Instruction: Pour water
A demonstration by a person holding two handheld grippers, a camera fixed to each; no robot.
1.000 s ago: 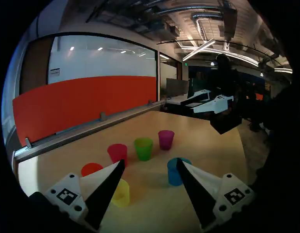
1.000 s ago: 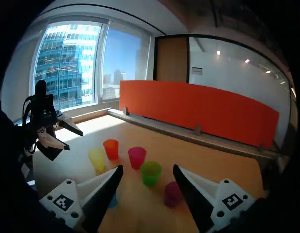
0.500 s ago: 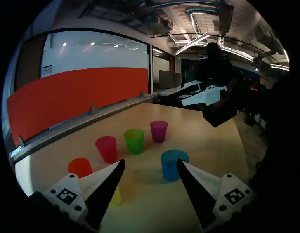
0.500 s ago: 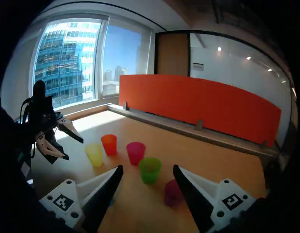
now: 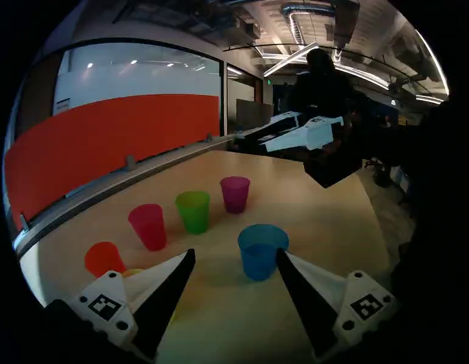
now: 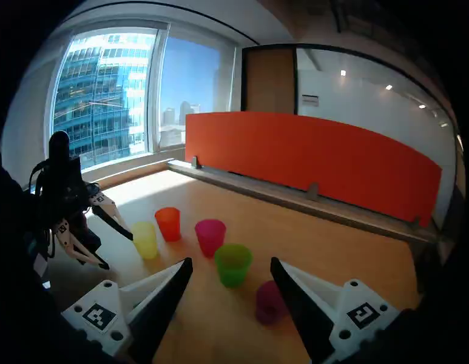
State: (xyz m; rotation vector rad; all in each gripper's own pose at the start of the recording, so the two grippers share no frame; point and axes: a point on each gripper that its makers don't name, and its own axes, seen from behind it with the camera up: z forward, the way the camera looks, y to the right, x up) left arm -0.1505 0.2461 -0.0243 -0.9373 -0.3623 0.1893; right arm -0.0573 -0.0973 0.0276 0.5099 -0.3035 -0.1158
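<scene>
Six plastic cups stand upright on the pale wooden desk [image 5: 331, 212]. Five form a curved row running alongside the orange partition [image 5: 113, 133] at the desk's far edge: purple cup [image 5: 235, 193], green cup [image 5: 193, 212], pink cup [image 5: 148, 225], orange cup [image 5: 104, 259], and the yellow cup [image 6: 144, 239] at the window end. The blue cup [image 5: 263, 252] stands by itself, off the row on the side away from the partition. It is a translucent tapered tumbler with its mouth up; whether it holds water cannot be told.

The left gripper [image 5: 234, 258] hovers low over the desk with fingers spread wide and nothing between them pressed; the blue cup sits just beyond the gap, nearer one finger. The right gripper [image 6: 230, 264] is also released and empty, its fingers framing the green cup farther off.
</scene>
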